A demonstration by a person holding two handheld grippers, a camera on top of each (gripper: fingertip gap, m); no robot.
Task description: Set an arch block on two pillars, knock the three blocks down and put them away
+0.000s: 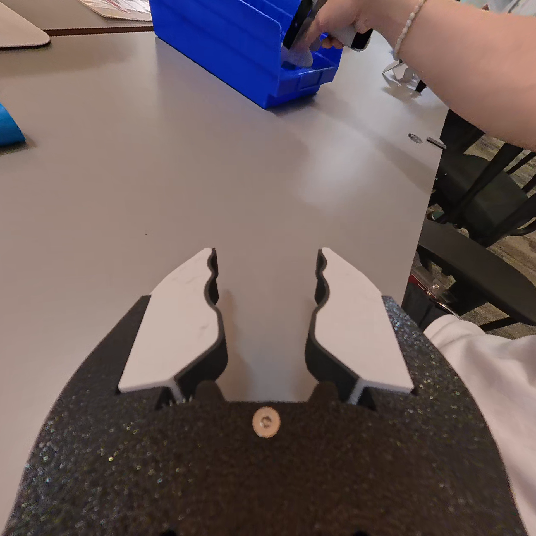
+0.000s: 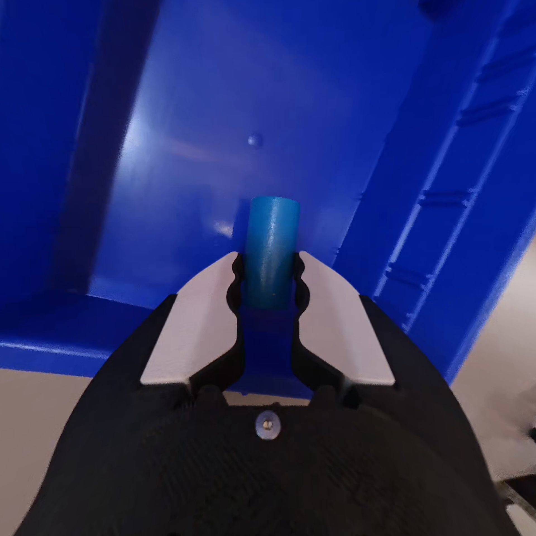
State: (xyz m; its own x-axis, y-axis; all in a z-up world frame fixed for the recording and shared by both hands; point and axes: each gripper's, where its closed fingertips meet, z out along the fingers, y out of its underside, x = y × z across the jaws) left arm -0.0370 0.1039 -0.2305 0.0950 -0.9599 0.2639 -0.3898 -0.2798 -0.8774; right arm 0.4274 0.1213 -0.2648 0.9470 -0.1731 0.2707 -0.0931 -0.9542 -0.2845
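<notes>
We note a grey matte tabletop [image 1: 203, 174] filling most of the left wrist view, with a soft pale sheen of overhead light right of centre. Its right edge drops to a patterned, mottled carpet floor [image 1: 510, 252]. Beside that edge stand black chairs [image 1: 478, 188] with dark frames and seats. At far left we see a second tan table surface [image 1: 17, 32] with a rounded corner. A small round metal fitting [image 1: 415, 138] sits in the tabletop near its right edge.
</notes>
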